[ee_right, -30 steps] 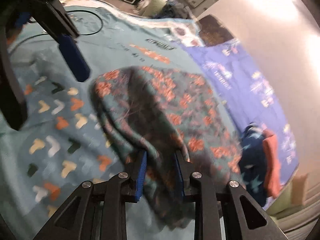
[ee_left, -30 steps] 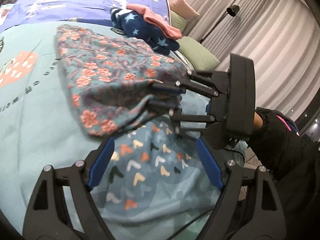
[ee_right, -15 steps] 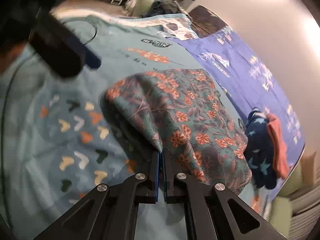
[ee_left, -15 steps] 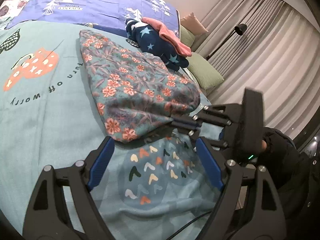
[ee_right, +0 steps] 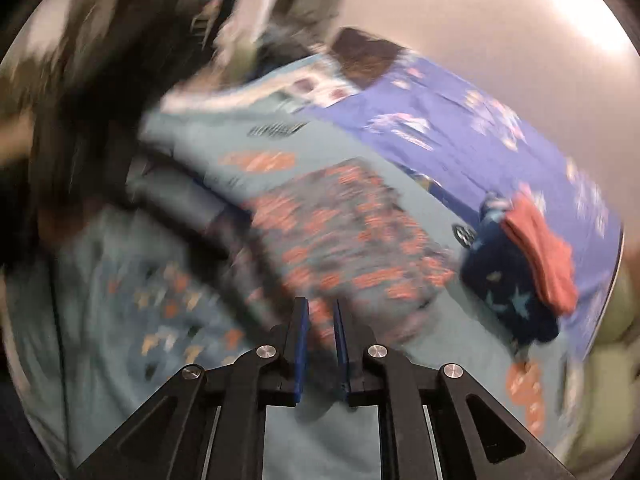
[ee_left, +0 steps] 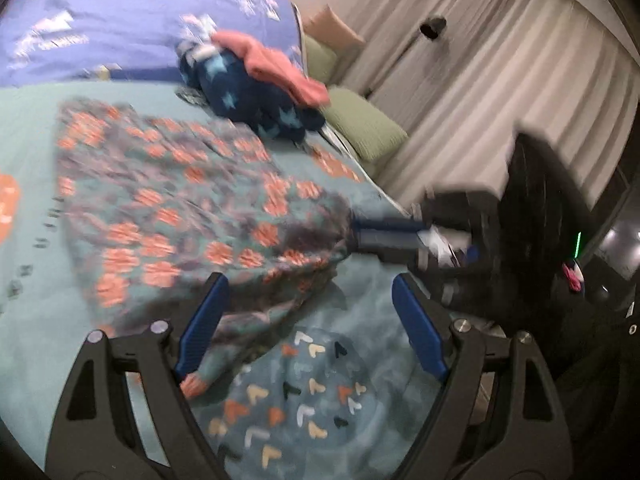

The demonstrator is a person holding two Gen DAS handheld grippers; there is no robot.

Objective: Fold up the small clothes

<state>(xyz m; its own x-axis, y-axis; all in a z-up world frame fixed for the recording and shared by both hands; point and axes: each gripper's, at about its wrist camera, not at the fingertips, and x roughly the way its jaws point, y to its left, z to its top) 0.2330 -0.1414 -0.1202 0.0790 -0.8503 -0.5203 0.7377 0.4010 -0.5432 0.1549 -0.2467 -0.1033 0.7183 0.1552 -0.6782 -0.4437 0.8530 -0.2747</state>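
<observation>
A teal floral garment (ee_left: 192, 216) lies folded on the bed, with its right corner drawn up to the tips of my right gripper (ee_left: 354, 234). In the right wrist view the same garment (ee_right: 344, 232) spreads ahead of the right gripper (ee_right: 320, 304). Its jaws are opening, a narrow gap shows between the blue pads, and floral cloth sits in that gap. My left gripper (ee_left: 308, 280) stands wide open just above the garment's near edge, and its left finger (ee_left: 200, 328) overlaps the cloth. Both views are blurred.
A navy star-print garment (ee_left: 256, 100) with a pink one (ee_left: 276, 64) on top sits folded at the back, near green pillows (ee_left: 360, 124). The bed has a teal printed cover (ee_left: 304, 396) and a purple sheet (ee_left: 100, 28). Curtains hang on the right.
The right gripper rose and rolled, and its pads went from pressed together on the cloth corner to slightly apart. The left gripper shifted over the garment's near edge, still wide open.
</observation>
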